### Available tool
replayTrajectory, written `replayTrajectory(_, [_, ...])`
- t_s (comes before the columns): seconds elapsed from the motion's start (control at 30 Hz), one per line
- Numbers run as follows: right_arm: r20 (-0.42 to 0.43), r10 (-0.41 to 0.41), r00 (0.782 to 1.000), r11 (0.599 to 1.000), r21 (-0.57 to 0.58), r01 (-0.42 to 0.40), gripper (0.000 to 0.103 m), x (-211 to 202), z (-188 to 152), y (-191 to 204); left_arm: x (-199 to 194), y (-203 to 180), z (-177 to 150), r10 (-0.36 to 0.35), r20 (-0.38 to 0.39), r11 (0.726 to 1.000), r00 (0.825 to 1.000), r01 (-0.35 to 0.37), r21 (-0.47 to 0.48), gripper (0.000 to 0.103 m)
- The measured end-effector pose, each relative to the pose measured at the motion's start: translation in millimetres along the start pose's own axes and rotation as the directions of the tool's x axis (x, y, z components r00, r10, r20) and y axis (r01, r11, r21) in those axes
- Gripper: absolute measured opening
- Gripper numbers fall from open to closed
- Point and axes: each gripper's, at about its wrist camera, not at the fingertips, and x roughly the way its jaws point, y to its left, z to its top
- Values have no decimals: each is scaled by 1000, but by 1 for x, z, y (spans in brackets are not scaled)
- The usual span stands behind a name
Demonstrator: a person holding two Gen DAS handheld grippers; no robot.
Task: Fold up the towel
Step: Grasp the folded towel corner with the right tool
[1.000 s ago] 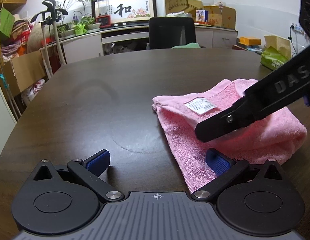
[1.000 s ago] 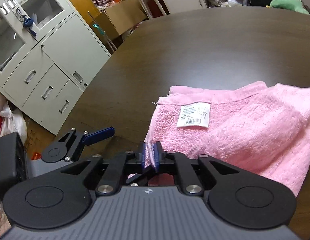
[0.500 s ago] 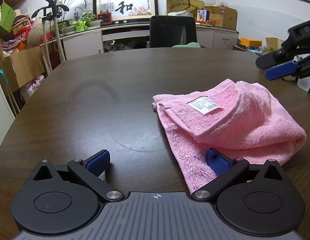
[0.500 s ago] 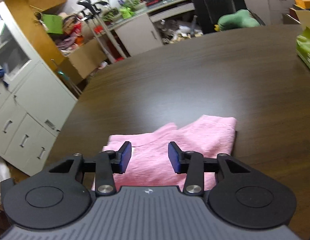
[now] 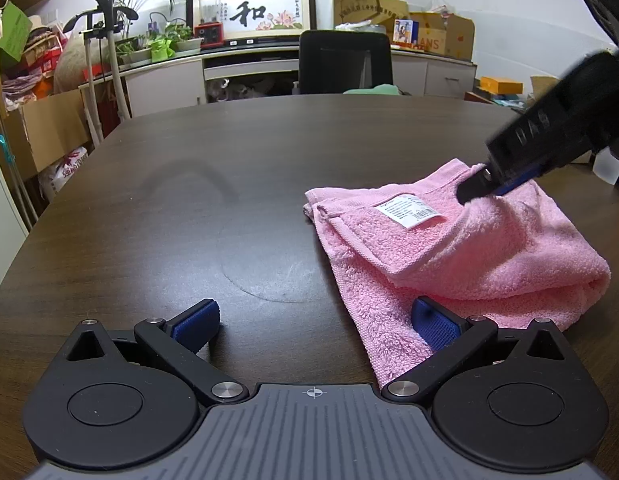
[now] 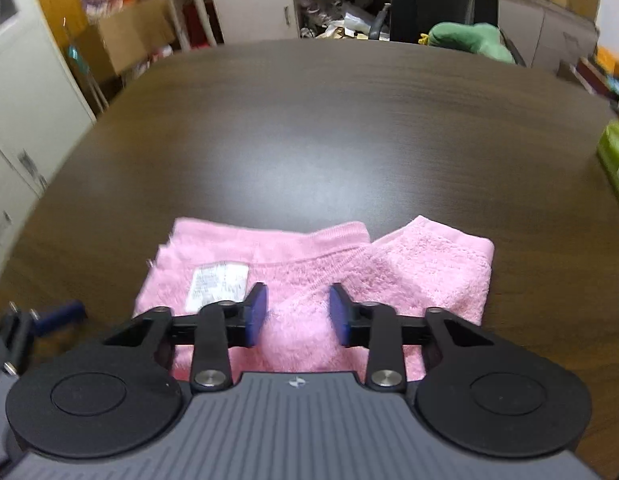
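A pink towel [image 5: 469,248] lies folded on the dark wooden table [image 5: 189,208], its white label [image 5: 409,210] facing up. My left gripper [image 5: 315,322] stands open at the towel's near edge; its right pad [image 5: 433,324] lies on the pink cloth and its left pad is over bare table. My right gripper [image 5: 483,188] comes in from the right and points steeply down onto the towel's far side. In the right wrist view its jaws [image 6: 297,312] are closing, still apart, with a bulge of towel [image 6: 429,264] between the blue pads.
A black office chair [image 5: 345,60] stands at the table's far edge with a green cushion [image 6: 469,36] on it. A green packet [image 6: 617,160] lies at the table's right edge. Cabinets and cardboard boxes line the room behind and to the left.
My right gripper let go of the towel's near left corner, lifted away opened, and has come back down onto the towel's far side. The left gripper has not moved.
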Motion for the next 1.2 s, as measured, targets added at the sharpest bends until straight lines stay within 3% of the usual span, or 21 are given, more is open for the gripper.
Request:
replayTrajectory(0.2, [-10,22,1000,1000,3,-22,12,-2,-7,-7,0,1,0,-3,-1,1000,1000,3,-5,103])
replayTrajectory(0.33, [-11,111,994,992,54,-110,12,-13,-15,-24,0,2,0,-3,-1,1000,1000,3,-5,103])
replayTrajectory(0.5, [75,115,991,970,207,-128,17,-22,-6,-57,0,2,0,-2,-1,1000,1000,2,-5,103])
replayTrajectory(0.6, [46,142,989,944,294,-150,19,-4,10,-63,0,2,0,-3,-2,1000,1000,3,-7,103])
replayTrajectory(0.87, [-59,18,998,967,256,-2,23,32,26,-33,0,1,1,1,0,1000,1000,-1,-3,103])
replayTrajectory(1.0, [-86,17,996,960,278,8,46,39,31,-27,1,0,1,4,1,1000,1000,-4,-2,103])
replayTrajectory(1.07, [-100,24,995,959,284,5,46,42,33,-25,1,1,1,4,0,1000,1000,-4,-4,103])
replayTrajectory(1.13, [-113,-25,993,967,249,52,46,46,33,-15,2,1,1,2,-1,1000,1000,-2,-6,103])
replayTrajectory(1.2, [-111,-55,992,973,216,78,40,47,30,-9,2,2,2,1,-1,1000,1000,-1,-7,103])
